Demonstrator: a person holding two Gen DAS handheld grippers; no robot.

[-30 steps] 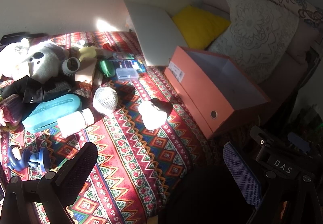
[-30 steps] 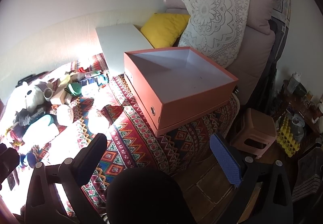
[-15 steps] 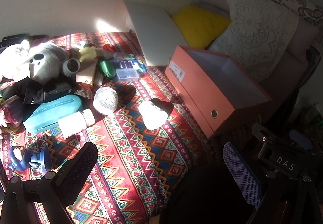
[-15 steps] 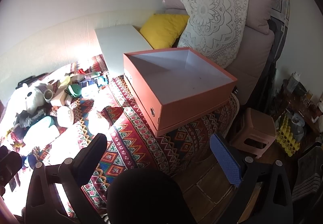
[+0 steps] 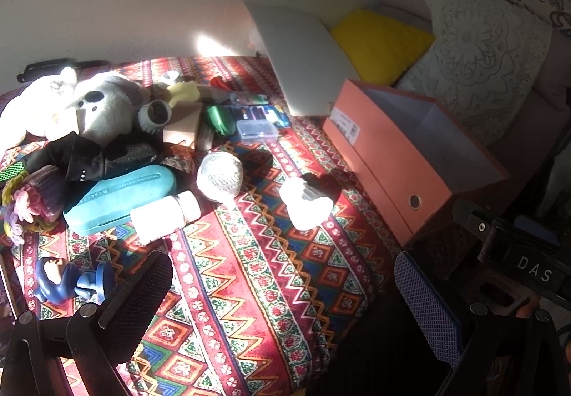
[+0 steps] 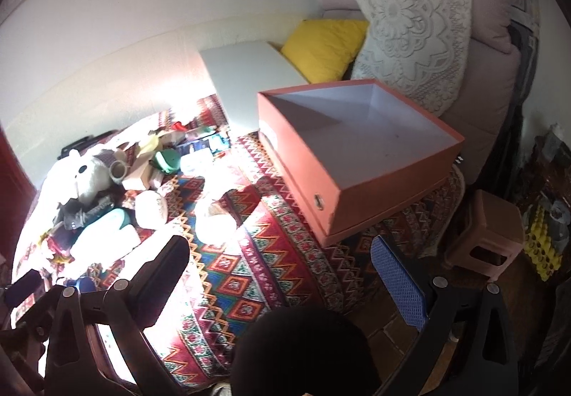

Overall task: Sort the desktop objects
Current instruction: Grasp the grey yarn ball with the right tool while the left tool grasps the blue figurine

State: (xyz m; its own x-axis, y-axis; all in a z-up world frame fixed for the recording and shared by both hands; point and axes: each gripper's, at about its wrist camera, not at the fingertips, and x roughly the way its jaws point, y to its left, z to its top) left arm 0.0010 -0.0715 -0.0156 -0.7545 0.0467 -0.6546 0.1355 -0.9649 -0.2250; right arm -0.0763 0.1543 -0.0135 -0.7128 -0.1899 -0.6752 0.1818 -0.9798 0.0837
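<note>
Inspecting the patterned cloth (image 5: 257,274), we find the desktop objects heaped toward its left edge: a white plush toy (image 5: 96,110), a teal case (image 5: 121,198), a white bottle (image 5: 162,215) lying on its side, a round woven white ball (image 5: 220,175), a clear plastic case (image 5: 257,129) and a blue figurine (image 5: 69,283) near the front-left corner. A white lump (image 5: 307,205) sits apart, mid-cloth, in bright sun.

We note an orange box (image 6: 357,160) at the right edge of the cloth, open-topped, its pale interior holding nothing. A white board (image 5: 303,58) leans against the wall behind it, beside a yellow cushion (image 5: 378,42).

We record the left gripper (image 5: 282,303) with fingers spread wide, grasping nothing, above the front edge. The right gripper (image 6: 280,283) likewise stands apart and unloaded, near the front-right corner.
</note>
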